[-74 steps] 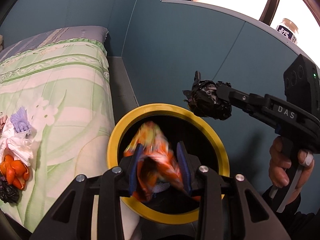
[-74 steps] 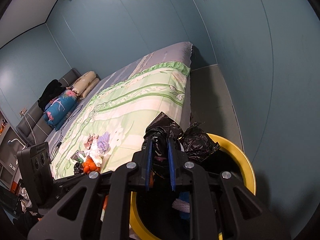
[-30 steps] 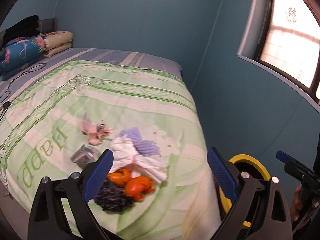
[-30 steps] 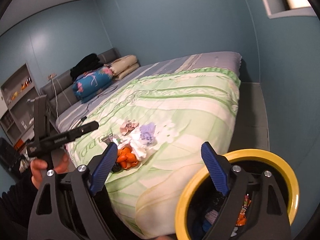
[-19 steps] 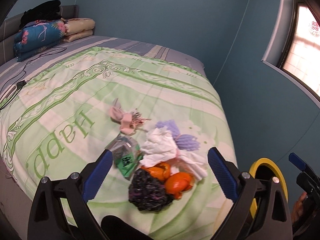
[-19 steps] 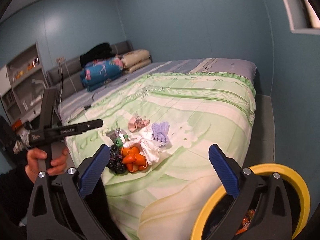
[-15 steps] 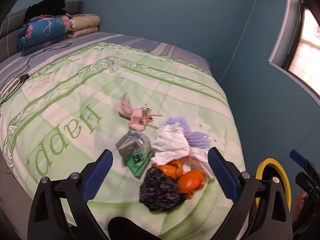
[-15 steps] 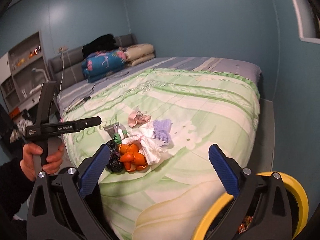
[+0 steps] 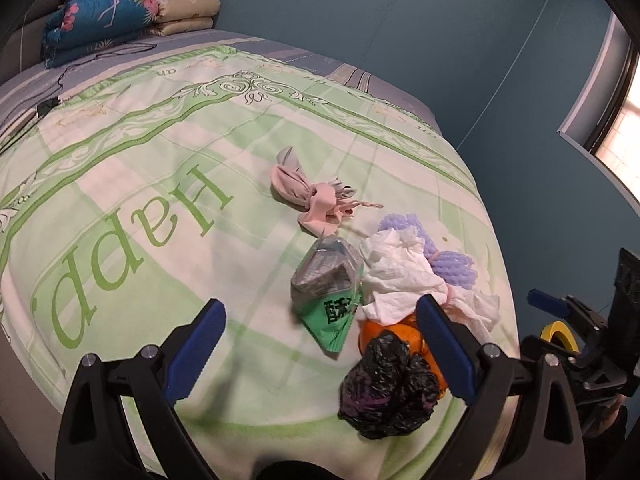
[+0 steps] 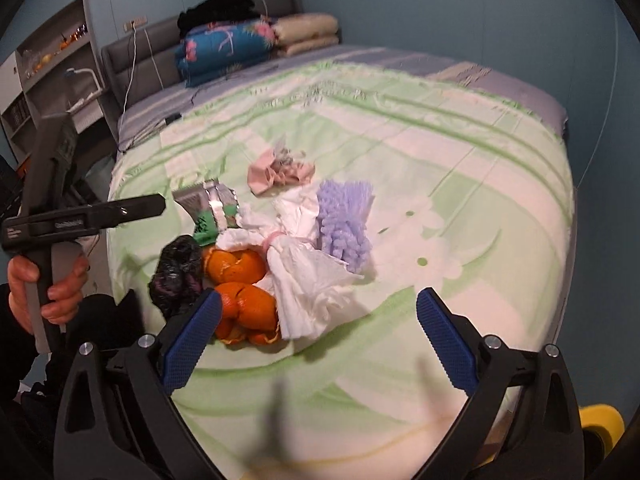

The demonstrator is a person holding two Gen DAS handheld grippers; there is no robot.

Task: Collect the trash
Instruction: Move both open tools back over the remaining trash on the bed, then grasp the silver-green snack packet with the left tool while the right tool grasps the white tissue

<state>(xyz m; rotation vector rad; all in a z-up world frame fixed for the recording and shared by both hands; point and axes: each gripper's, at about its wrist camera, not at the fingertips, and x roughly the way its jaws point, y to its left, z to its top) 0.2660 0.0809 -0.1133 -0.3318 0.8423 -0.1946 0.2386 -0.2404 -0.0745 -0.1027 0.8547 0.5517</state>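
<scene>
**Q:** Jaws on both tools, how do they stand?

**A:** Both stand wide apart and hold nothing. The left gripper point(image 9: 320, 344) and the right gripper point(image 10: 318, 338) hover above the near edge of the bed point(image 9: 132, 184), each pointed at one heap of trash.

**Q:** What is in the heap?

**A:** Taking the white tissue point(image 9: 400, 272) as landmark: a green snack wrapper point(image 9: 328, 284) touches its left side, a lilac fluffy piece point(image 9: 448, 256) lies just beyond it, and a pink cloth scrap point(image 9: 312, 196) sits farther up the bed. Orange peel point(image 10: 240, 280) lies on the tissue's near side, with a black crumpled bag point(image 9: 390, 388) nearest the bed's edge.

**Q:** Which tool seems closer to what?

**A:** In the left wrist view, the black bag sits low and right, close to the left gripper's right-hand jaw. In the right wrist view, the peel sits beside the right gripper's left-hand jaw. So each probably needs a short sideways shift. The yellow bin point(image 9: 560, 330) shows past the bed's right edge.
</scene>
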